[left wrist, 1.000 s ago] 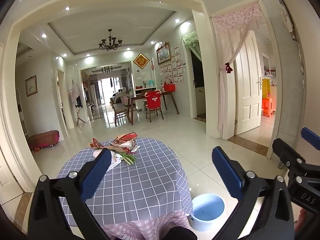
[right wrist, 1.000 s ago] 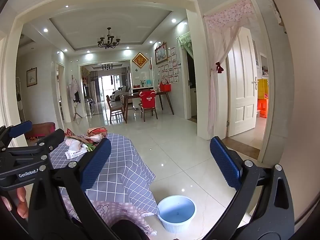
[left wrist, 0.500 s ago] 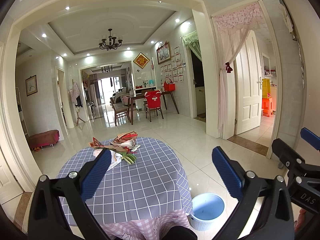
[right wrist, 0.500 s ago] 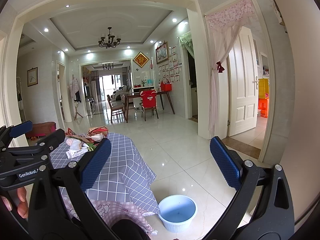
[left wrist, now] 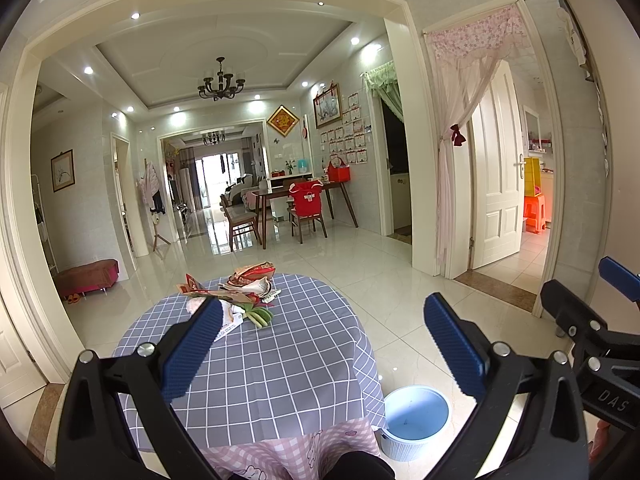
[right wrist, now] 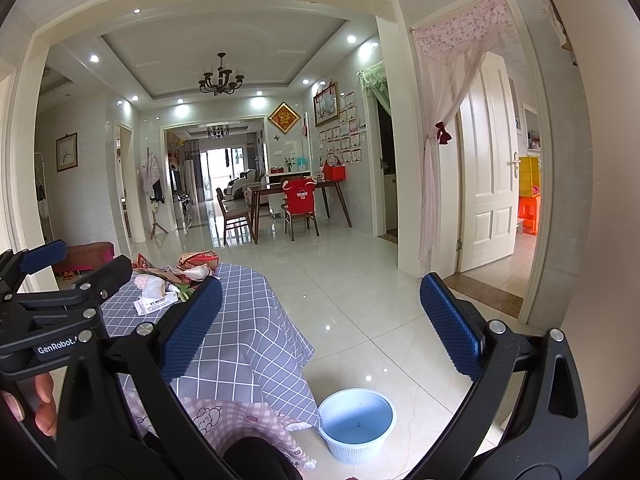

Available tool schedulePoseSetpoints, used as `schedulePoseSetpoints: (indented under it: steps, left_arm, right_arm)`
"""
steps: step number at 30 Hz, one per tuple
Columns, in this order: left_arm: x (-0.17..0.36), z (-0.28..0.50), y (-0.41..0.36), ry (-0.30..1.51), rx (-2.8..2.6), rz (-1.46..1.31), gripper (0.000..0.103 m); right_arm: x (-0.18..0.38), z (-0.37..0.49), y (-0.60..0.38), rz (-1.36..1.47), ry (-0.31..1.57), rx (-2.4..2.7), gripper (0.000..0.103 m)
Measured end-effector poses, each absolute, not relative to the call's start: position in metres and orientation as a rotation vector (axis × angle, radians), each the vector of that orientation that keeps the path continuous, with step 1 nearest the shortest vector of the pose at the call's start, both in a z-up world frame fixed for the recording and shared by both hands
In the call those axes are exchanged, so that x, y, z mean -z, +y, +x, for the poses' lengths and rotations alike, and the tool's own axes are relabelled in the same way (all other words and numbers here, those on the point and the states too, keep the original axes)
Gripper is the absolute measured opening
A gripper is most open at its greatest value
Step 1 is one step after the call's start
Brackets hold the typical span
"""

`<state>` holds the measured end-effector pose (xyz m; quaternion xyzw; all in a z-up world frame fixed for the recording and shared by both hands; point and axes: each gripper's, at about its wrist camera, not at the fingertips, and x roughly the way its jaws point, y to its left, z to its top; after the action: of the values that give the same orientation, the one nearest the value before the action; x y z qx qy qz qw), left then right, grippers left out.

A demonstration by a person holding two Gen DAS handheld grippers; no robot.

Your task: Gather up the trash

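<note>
A pile of trash (left wrist: pixel 244 292), wrappers, crumpled paper and a green item, lies at the far side of a round table with a grey checked cloth (left wrist: pixel 264 364). It also shows in the right wrist view (right wrist: pixel 176 280). A light blue bin (left wrist: pixel 414 420) stands empty on the floor to the table's right, also in the right wrist view (right wrist: pixel 356 422). My left gripper (left wrist: pixel 322 344) is open and empty, held above the table's near side. My right gripper (right wrist: pixel 320 324) is open and empty, to the right of the table above the floor.
The other gripper shows at the right edge of the left wrist view (left wrist: pixel 592 328) and the left edge of the right wrist view (right wrist: pixel 52 308). Shiny tiled floor (right wrist: pixel 352 280) stretches ahead to a dining table with chairs (left wrist: pixel 296 208). A white door (left wrist: pixel 496 176) stands open on the right.
Almost nothing differs. The right wrist view has shifted very slightly; both grippers stay open and empty.
</note>
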<state>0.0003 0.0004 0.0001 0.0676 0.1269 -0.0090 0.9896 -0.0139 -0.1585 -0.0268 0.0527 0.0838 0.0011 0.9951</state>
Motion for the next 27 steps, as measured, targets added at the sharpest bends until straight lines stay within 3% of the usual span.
schedulePoseSetpoints:
  steps: [27]
  left_arm:
    - [-0.0001,0.0003,0.0005,0.257,0.020,0.137,0.099]
  right_arm:
    - [0.0255,-0.0116,-0.1500,0.104,0.171,-0.006,0.097]
